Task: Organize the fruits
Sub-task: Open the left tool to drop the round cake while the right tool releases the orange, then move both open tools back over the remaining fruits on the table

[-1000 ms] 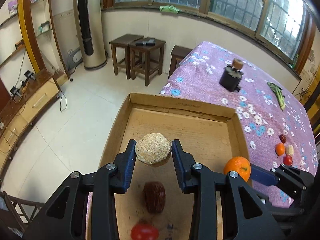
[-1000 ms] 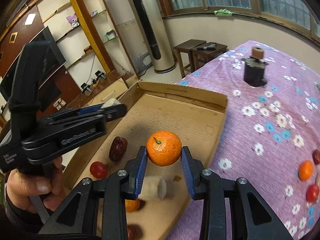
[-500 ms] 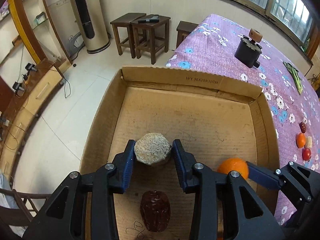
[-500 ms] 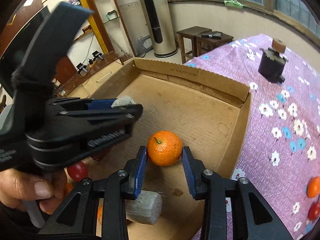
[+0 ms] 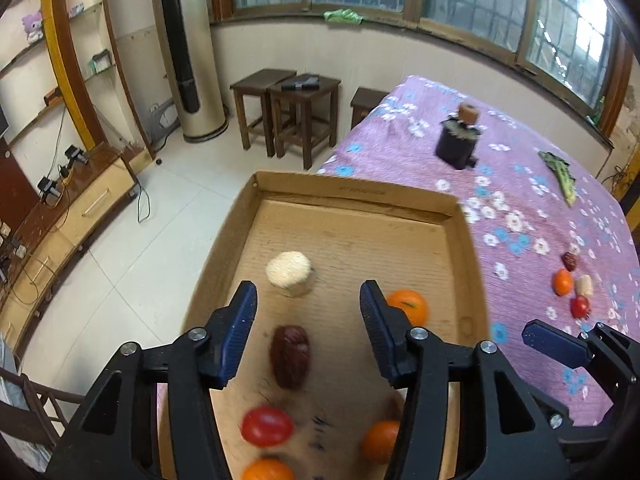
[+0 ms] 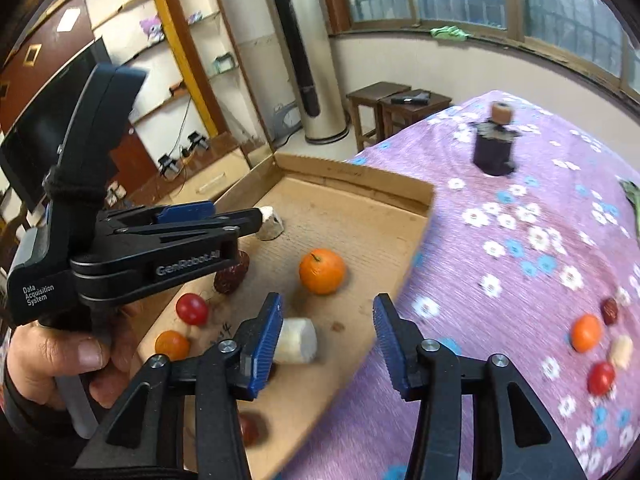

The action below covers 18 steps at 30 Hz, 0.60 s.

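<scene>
A shallow cardboard box (image 5: 352, 194) (image 6: 352, 174) rests on the purple flowered cloth. My left gripper (image 5: 308, 306) hangs above it, jaws opening, nothing between them; the pale round piece (image 5: 289, 272) (image 6: 270, 222) lies on the box floor beyond. My right gripper (image 6: 327, 320) is also opening and holds nothing; the orange (image 6: 322, 271) (image 5: 408, 306) sits on the cardboard ahead of it. Also in the box: a dark date (image 5: 290, 356) (image 6: 232, 276), a cherry tomato (image 5: 267, 426) (image 6: 192, 309), small oranges (image 5: 380, 438) (image 6: 172, 344) and a white cylinder (image 6: 298, 341).
On the cloth to the right lie a small orange (image 6: 586, 332), a red tomato (image 6: 601, 378), a date (image 6: 610, 310) and a pale piece (image 6: 622, 350). A dark jar with a cork (image 5: 460, 140) stands farther back. Wooden stools (image 5: 296, 112) stand on the floor beyond.
Both grippers opened and pulled back upward. The pale round piece left the left jaws and the orange left the right jaws; both now lie in the box.
</scene>
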Tool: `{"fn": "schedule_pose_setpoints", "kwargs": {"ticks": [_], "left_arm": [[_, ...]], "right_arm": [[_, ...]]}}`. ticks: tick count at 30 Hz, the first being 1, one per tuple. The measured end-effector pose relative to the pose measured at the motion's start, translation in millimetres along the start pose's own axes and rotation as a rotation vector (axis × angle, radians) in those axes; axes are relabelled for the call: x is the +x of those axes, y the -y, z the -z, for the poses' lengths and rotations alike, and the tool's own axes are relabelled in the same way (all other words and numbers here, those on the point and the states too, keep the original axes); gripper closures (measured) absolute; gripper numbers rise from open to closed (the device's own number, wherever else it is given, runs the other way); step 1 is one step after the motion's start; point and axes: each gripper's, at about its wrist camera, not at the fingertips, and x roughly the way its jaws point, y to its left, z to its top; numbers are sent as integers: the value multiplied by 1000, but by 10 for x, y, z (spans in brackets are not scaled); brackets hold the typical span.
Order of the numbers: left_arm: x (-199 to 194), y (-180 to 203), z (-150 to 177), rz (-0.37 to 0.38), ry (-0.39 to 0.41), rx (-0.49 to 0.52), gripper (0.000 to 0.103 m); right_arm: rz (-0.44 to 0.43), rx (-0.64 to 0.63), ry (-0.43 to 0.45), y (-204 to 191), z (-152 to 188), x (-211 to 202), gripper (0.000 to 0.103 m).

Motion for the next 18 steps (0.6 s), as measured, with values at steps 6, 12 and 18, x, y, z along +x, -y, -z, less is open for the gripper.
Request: {"fn": "schedule_pose_setpoints", "kwargs": {"ticks": [6,12,18], "left_arm": [[-162,293,119,32,19,42,51],[-274,514,237,69,15,69,51],[-381,719,331,102,17,96,46]], "right_arm": [[27,53,17,210,199,-285,54],[61,103,27,414,426,-549,54],[103,146,38,624,643,-794,54]]}}
